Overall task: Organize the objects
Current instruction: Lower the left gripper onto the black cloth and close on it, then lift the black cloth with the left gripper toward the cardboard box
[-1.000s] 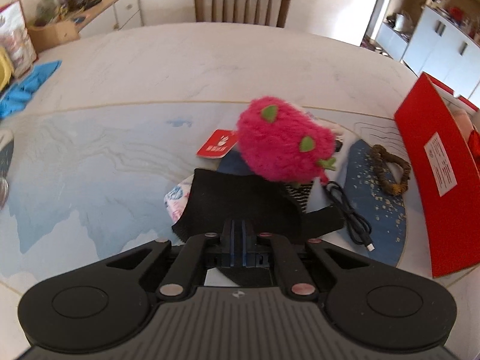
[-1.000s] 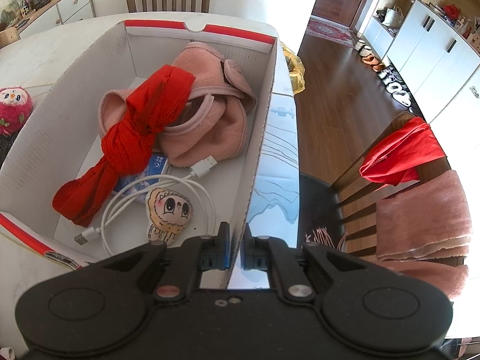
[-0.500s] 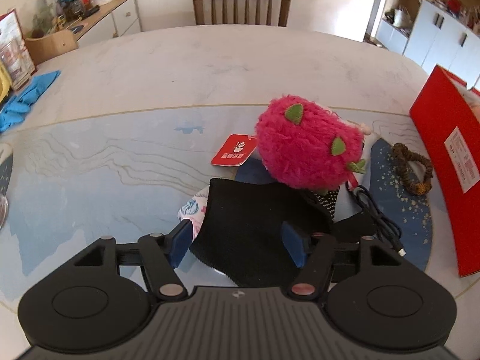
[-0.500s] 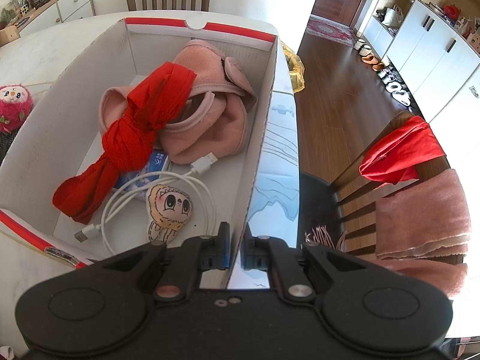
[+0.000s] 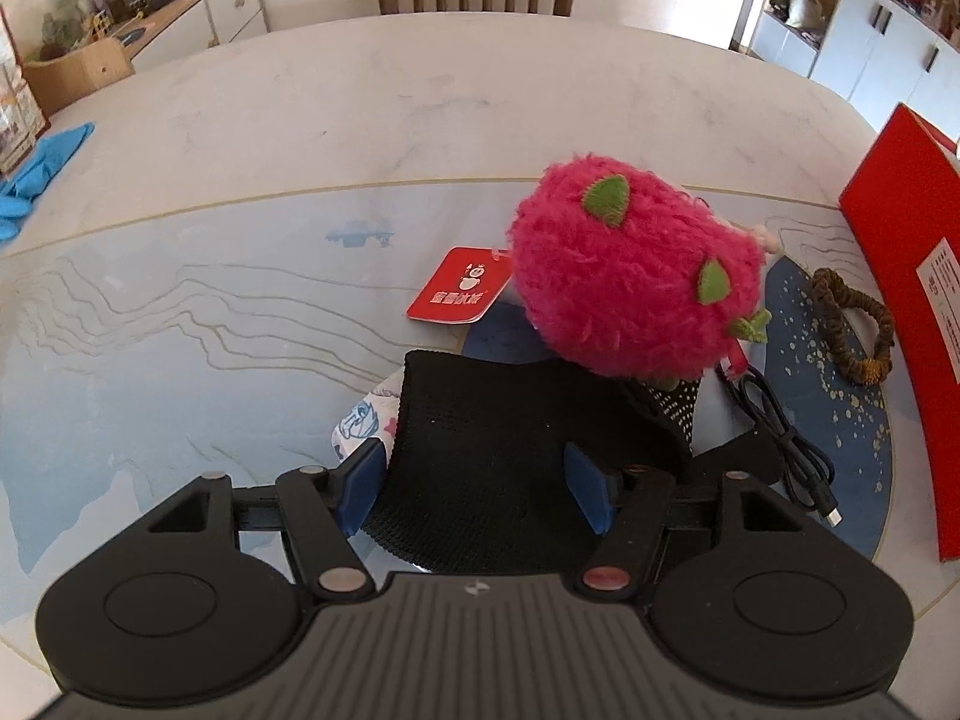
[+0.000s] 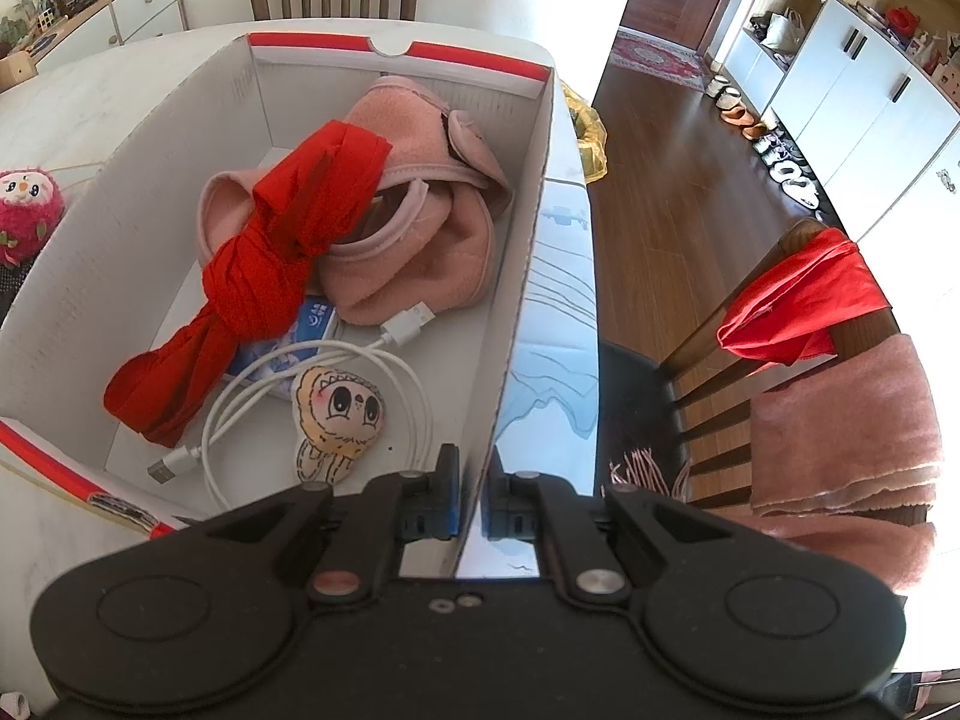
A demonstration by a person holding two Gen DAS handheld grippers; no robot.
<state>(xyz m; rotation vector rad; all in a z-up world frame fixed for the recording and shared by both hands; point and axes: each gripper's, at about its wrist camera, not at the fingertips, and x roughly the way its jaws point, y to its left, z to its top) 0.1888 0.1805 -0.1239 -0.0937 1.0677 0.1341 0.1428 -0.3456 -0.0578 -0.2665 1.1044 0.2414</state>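
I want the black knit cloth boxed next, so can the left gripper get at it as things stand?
Probably yes. The left gripper is open, its fingers either side of the black knit cloth's near edge. But the pink plush toy rests on the far end and may drag along.

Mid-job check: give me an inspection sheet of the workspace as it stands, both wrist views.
Surface: pale marble-look table with a blue-patterned mat.
Job's things: black knit cloth lying between the left gripper's fingers; fuzzy pink plush toy resting on its far edge; white cardboard box with red trim holding a pink fleece hat, red knotted scarf and a small cartoon-face charm.
Clutter: brown braided hair tie; red paper tag.
Grippers: left gripper open around the cloth; right gripper shut on the box wall.
Cables: black cable on the mat; white USB cable in the box.
Surroundings: wooden chairs, cabinets.
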